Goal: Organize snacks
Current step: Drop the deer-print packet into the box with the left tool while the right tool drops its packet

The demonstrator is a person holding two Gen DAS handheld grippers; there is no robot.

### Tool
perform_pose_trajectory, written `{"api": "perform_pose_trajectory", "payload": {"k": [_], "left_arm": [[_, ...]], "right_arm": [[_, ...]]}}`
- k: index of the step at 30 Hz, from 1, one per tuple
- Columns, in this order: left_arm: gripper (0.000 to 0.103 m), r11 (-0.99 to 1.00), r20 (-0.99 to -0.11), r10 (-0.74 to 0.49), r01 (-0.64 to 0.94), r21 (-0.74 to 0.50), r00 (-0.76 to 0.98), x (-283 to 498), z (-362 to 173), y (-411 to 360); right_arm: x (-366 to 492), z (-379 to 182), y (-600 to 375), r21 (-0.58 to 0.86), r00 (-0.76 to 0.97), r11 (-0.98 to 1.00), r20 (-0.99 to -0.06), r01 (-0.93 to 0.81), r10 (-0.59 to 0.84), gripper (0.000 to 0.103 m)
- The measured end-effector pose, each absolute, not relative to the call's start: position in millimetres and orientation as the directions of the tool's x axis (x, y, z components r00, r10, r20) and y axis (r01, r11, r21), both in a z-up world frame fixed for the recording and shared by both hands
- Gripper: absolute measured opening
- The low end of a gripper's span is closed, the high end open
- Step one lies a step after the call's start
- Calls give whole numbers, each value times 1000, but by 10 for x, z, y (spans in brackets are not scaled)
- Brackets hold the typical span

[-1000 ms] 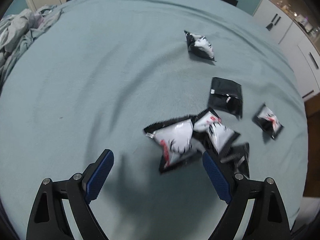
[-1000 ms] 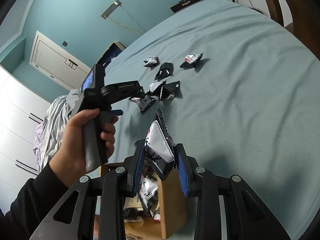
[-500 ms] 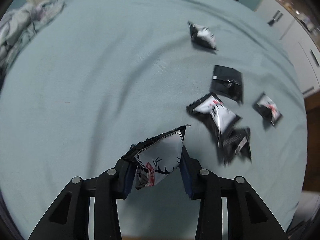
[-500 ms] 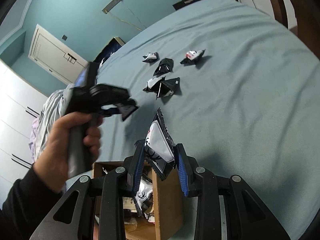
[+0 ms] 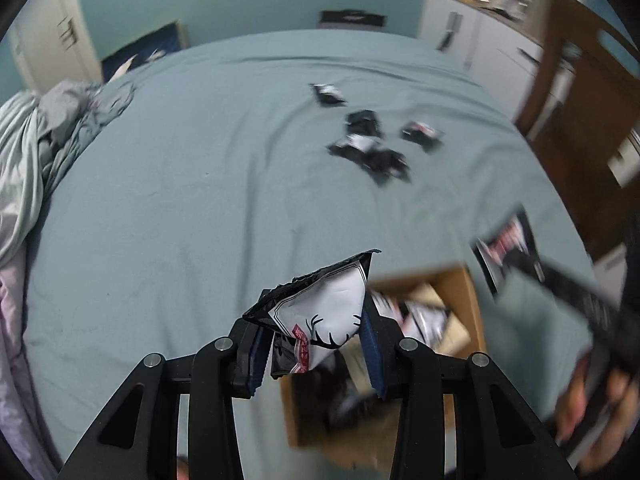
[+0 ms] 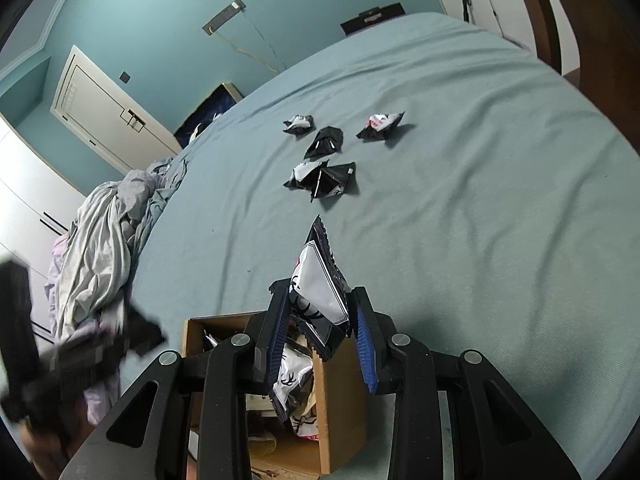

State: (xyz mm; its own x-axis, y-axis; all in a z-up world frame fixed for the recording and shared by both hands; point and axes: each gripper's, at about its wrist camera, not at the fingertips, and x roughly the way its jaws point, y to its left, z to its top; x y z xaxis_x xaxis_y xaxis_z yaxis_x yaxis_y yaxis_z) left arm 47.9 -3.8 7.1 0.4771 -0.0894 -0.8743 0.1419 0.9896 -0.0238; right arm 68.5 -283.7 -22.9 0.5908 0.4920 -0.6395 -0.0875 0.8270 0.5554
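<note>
In the left wrist view we see our left gripper (image 5: 316, 354) at the bottom centre of the frame, clenched on a white-and-black snack packet (image 5: 320, 320) with an antler print; its jaws have just been closing, and the blue pads press the packet from both sides. Behind the packet, at lower right of centre, sits an open cardboard box (image 5: 468, 292) with more packets inside, though blur hides the details. The teal bed cover (image 5: 180, 200) fills the middle of the frame, and a loose group of packets (image 5: 368, 148) lies on it at upper right of centre. At the right edge we make out, smeared by motion, the right gripper (image 5: 560, 276) with another packet (image 5: 508, 248) in it, and a hand (image 5: 592, 404) below. Crumpled grey bedding (image 5: 36, 152) lies at the left edge. In the right wrist view our right gripper (image 6: 322, 340) stands at the bottom centre, grasping a second packet (image 6: 320, 280) that points up between its blue pads. Directly beneath it the box (image 6: 340, 400) sits open, with packets in it. Five packets (image 6: 320, 178) lie scattered on the bed cover (image 6: 480, 200) above the centre of the frame. At the lower left edge the left gripper (image 6: 80, 356) appears as a dark blur beside the heap of bedding (image 6: 104, 240).
</note>
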Motion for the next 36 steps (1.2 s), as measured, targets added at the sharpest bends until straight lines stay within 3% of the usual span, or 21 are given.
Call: {"api": "perform_pose_trajectory", "payload": {"k": [7, 9, 11, 12, 19, 30, 32, 34, 36], "left_arm": [[41, 961, -871, -199, 265, -83, 448, 201, -227, -157], [56, 952, -869, -199, 299, -63, 453, 185, -232, -208], [85, 951, -845, -216, 303, -68, 490, 160, -147, -171], [87, 955, -831, -209, 291, -60, 515, 156, -118, -143], [87, 990, -817, -84, 140, -4, 571, 248, -52, 202], [87, 996, -831, -37, 92, 16, 554, 335, -158, 258], [87, 996, -835, -31, 91, 23, 550, 334, -182, 244], [87, 995, -835, -21, 92, 36, 550, 331, -197, 226], [87, 995, -831, -10, 91, 49, 556, 327, -194, 213]], "right_arm": [[496, -273, -2778, 506, 627, 859, -646, -76, 436, 30], [457, -257, -2756, 509, 630, 857, -641, -78, 438, 30], [421, -215, -2734, 496, 639, 864, -637, -87, 430, 30], [386, -178, -2712, 487, 644, 868, -634, -98, 428, 30], [61, 26, -2554, 450, 631, 859, -599, -244, 493, 30], [68, -84, -2269, 434, 521, 818, -631, -376, 575, 31], [137, -147, -2274, 461, 491, 815, -650, -351, 579, 35], [196, -184, -2308, 478, 485, 823, -665, -307, 568, 53], [247, -178, -2421, 497, 517, 830, -655, -255, 551, 62]]}}
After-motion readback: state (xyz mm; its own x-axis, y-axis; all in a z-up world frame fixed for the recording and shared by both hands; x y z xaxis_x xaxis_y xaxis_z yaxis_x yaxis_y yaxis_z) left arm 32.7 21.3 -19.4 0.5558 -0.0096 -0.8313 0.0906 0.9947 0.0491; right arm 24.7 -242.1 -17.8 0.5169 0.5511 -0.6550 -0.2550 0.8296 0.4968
